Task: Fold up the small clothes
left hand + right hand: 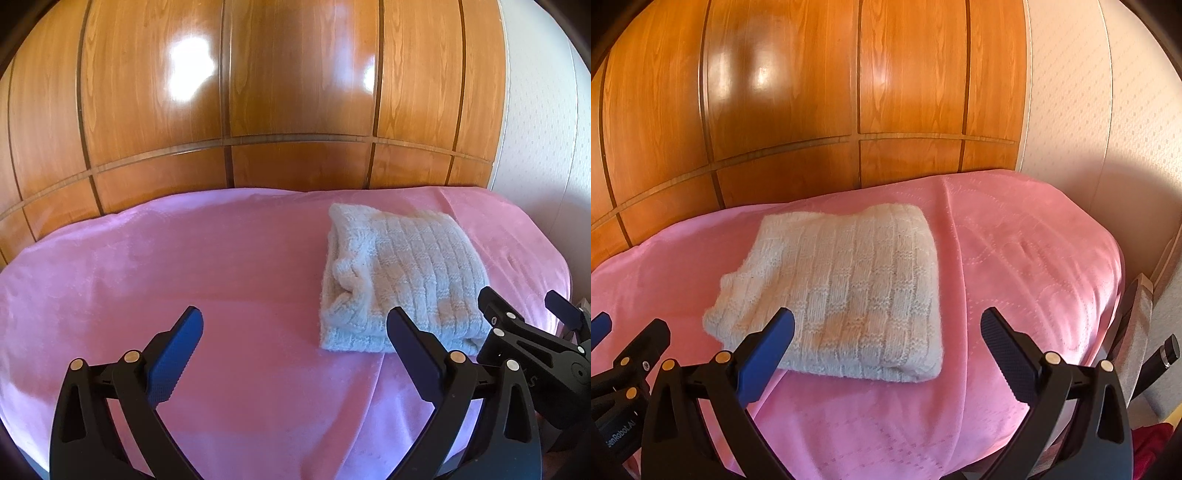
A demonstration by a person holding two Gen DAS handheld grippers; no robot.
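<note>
A white knitted garment (399, 280) lies folded into a thick rectangle on the pink blanket (184, 266). It also shows in the right wrist view (842, 291). My left gripper (295, 332) is open and empty, held above the blanket just left of and nearer than the garment. My right gripper (886, 332) is open and empty, over the garment's near right corner. The right gripper also appears at the right edge of the left wrist view (524, 310), and the left gripper at the left edge of the right wrist view (631, 328).
A glossy wooden wardrobe (258, 92) stands right behind the bed. A pale wallpapered wall (1089, 110) is at the right. The blanket (1015, 258) drops off at the right edge. A dark handle-like object (1167, 354) and red cloth (1152, 443) are at the lower right.
</note>
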